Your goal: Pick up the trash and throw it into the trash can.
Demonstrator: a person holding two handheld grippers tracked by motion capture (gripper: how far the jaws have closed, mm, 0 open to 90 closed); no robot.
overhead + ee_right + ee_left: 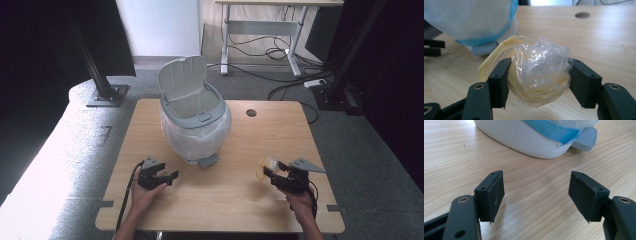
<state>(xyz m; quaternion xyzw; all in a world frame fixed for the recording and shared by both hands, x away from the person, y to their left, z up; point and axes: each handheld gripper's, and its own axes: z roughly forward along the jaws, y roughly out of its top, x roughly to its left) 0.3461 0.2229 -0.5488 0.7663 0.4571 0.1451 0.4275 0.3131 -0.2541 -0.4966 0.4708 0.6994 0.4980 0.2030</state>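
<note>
My right tongs [537, 82] pinch a crumpled wad of clear yellowish plastic wrap [539, 75] just above the wooden tabletop [240, 200]; my left tongs [536, 192] rest wide and empty. Beyond stands the white bag-lined pedal bin [195, 125], grey lid up. I should keep squeezing firmly, lift over its rim, then release; no writing is readable.
</note>
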